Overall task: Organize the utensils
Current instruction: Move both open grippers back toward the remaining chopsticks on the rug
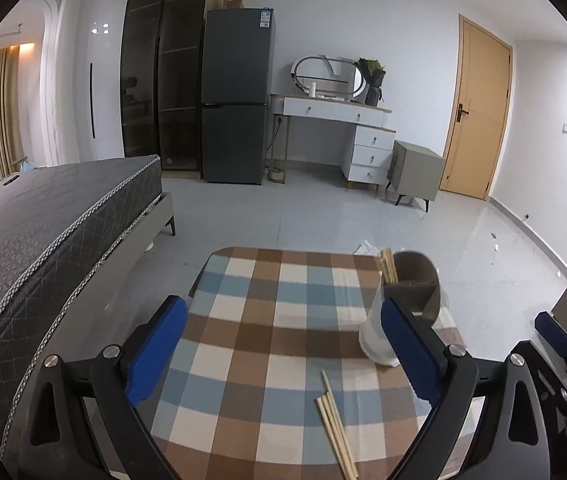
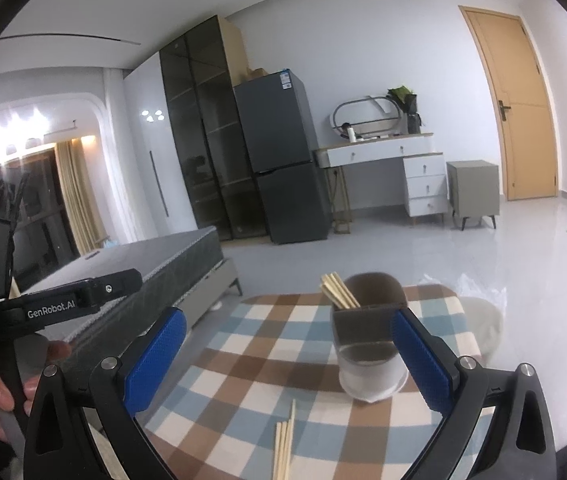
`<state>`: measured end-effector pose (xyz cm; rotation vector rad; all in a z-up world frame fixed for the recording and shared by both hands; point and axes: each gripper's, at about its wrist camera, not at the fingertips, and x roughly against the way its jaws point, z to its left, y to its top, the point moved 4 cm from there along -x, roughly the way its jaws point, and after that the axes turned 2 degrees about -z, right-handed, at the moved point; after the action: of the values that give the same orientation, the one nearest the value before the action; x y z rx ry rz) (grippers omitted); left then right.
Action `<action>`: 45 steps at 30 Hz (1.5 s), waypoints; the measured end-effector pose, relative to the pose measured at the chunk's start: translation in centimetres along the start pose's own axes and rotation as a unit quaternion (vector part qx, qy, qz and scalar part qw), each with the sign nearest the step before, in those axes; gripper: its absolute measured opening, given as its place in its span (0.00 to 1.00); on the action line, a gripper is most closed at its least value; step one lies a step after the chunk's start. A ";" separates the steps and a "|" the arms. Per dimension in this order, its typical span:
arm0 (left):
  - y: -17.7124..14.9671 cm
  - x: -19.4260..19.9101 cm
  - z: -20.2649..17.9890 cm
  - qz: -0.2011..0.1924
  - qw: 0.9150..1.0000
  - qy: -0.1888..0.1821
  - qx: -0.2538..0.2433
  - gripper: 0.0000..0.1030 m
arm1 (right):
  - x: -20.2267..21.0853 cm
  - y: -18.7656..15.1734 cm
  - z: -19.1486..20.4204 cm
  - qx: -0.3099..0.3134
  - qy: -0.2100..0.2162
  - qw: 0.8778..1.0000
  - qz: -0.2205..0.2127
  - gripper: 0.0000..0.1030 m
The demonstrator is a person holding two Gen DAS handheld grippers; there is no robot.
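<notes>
Both grippers — left [image 1: 283, 344], right [image 2: 289, 360] — hang spread and empty; a clumsy grab at the loose chopsticks [image 2: 284, 446] could topple the holder [image 2: 369, 354].

Left wrist view: sits low over the near edge of the checked table [image 1: 283, 320], facing across it toward the fridge [image 1: 235, 96] and door [image 1: 479, 108].

Right wrist view: similar height and heading, set further right, rolled slightly; left-hand device at its left edge.

Shared: table [image 2: 283, 344], utensil holder [image 1: 411, 292] [image 2: 367, 340] near far right corner, loose chopsticks [image 1: 335, 432] [image 2: 285, 448] at near edge, far wall.
</notes>
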<state>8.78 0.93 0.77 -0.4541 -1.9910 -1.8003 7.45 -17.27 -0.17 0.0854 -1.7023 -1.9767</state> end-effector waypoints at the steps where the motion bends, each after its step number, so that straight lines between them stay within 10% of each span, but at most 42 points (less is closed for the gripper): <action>1: -0.5 -0.2 0.1 0.003 1.000 0.001 0.000 0.92 | 0.0 -0.5 0.1 0.004 -0.002 1.000 0.005 1.00; 22: -11.5 -7.2 2.6 0.153 0.987 0.035 0.024 0.92 | -6.0 -9.9 -1.3 0.001 -0.013 0.980 0.201 0.93; 33: -14.7 -10.6 6.6 0.259 0.956 0.067 0.118 0.92 | -15.8 -13.4 -0.9 0.015 0.022 0.926 0.377 0.70; 45: -15.4 -10.8 9.4 0.301 0.932 0.061 0.191 0.92 | -24.4 -15.8 0.6 0.076 0.017 0.879 0.470 0.51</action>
<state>9.55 9.00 -18.67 -0.7088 -1.7900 -1.0164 22.79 -5.27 -21.81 -0.5505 -1.4459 -1.0981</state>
